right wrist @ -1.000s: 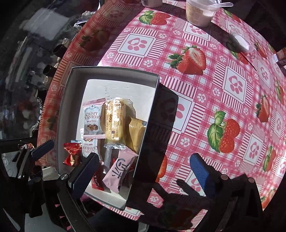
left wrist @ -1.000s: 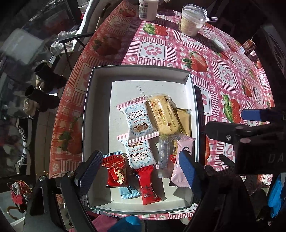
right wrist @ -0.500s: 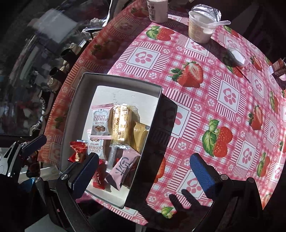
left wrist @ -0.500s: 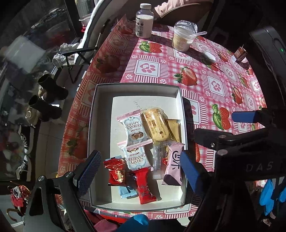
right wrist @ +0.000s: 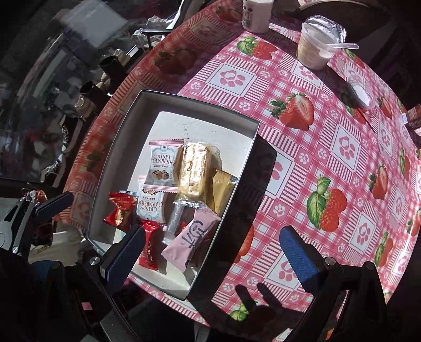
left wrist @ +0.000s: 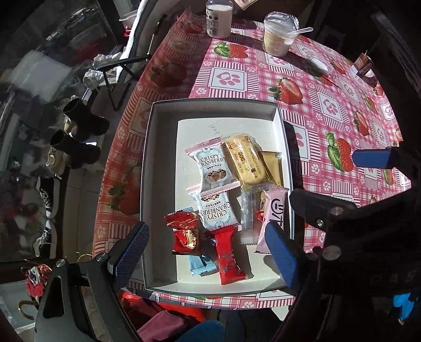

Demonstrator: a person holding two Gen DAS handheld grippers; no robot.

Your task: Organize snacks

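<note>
A shallow white box (left wrist: 160,157) near the table's front edge holds several wrapped snacks: two Crispy Cranberry packets (left wrist: 211,167), a yellow cake pack (left wrist: 244,160), a tan packet (left wrist: 273,165), a pink packet (left wrist: 273,213), red packets (left wrist: 229,255) and a light blue one (left wrist: 201,264). My left gripper (left wrist: 206,255) hangs open above the box's near end, holding nothing. My right gripper (right wrist: 211,257) is open and empty too, above the box's right wall (right wrist: 231,210), with the pink packet (right wrist: 190,238) below it.
On the strawberry tablecloth (left wrist: 329,105) at the far side stand a white bottle (left wrist: 218,18), a dessert cup with a spoon (left wrist: 279,36), a small clear lid (left wrist: 319,64) and a brown carton (left wrist: 364,67). Boots (left wrist: 81,123) and a folding chair (left wrist: 123,65) stand on the floor, left.
Both grippers have drawn up and back from the box, so more of the table shows. Both stay open and the snacks have not moved.
</note>
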